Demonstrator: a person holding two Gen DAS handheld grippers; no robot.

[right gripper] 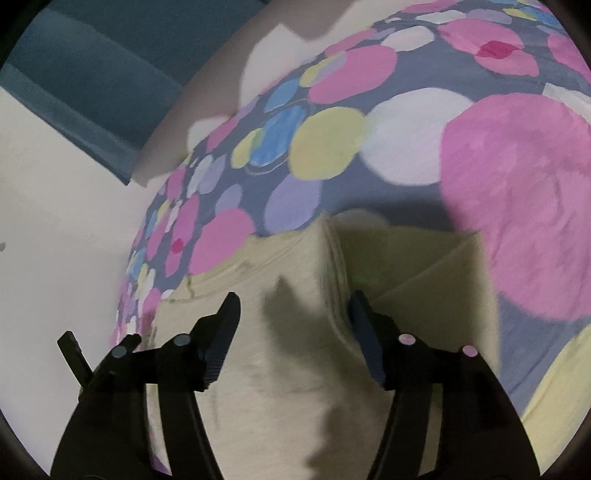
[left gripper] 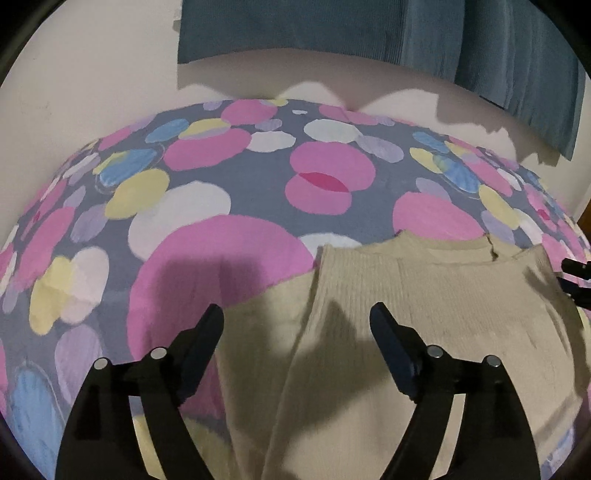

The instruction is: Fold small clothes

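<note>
Now my left tool (left gripper: 297, 315) hangs with its jaws wide apart over the beige knit garment (left gripper: 424, 295), nothing between them. My right tool (right gripper: 293, 304) is likewise spread and holds nothing (its tip shows at three o'clock in the left view). That garment lies partly folded on the spotted bedspread (left gripper: 184, 206), teal curtain (left gripper: 369, 29) at twelve o'clock.

A beige ribbed knit garment (left gripper: 424, 295) lies flat, partly folded lengthwise, on the spotted bedcover.
</note>
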